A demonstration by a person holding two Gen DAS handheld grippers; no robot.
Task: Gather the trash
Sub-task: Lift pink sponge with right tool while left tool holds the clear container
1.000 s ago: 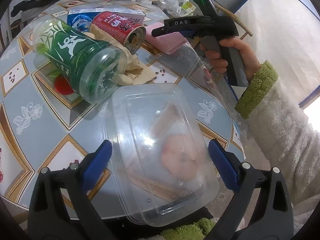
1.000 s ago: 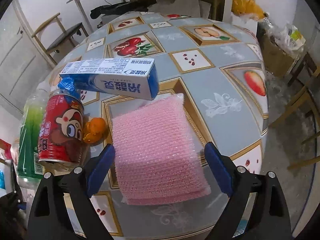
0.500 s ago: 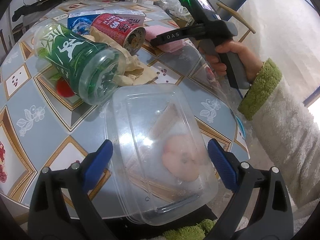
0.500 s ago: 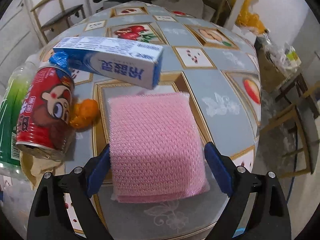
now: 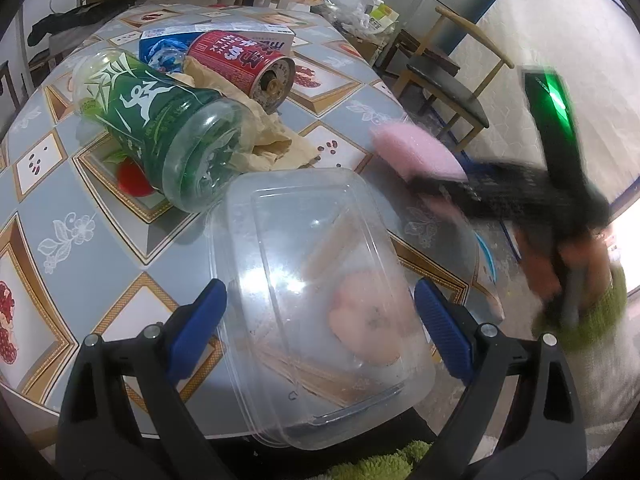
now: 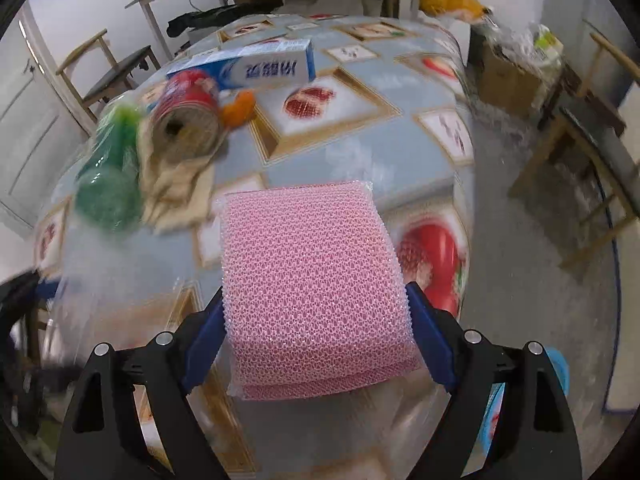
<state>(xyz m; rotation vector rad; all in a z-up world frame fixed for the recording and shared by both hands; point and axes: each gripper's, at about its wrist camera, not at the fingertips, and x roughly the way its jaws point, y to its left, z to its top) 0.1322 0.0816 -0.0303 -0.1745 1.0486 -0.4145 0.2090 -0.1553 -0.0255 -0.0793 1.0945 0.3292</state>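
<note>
Foam, the pink netted pad, has left the desk since the earlier frames: a second ago we saw it lying flat beside the red can, and now it rides between the blue pads of the right claw, which have just been closing and are clamped on its two sides, lifted clear over the desk's near edge. In the left wrist view the same pad appears blurred near the desk's right edge, with the right hand smeared by motion. Our left claw has not shifted; its fingers stand wide on either side of the clear plastic box, and we cannot tell whether the pads press on its walls. The box overhangs the near edge of the desk, with nothing we can make out inside. Toward the far left of the desk lie the green bottle on its side, the red can, crumpled brown paper beneath them, and the blue-and-white carton behind.
</note>
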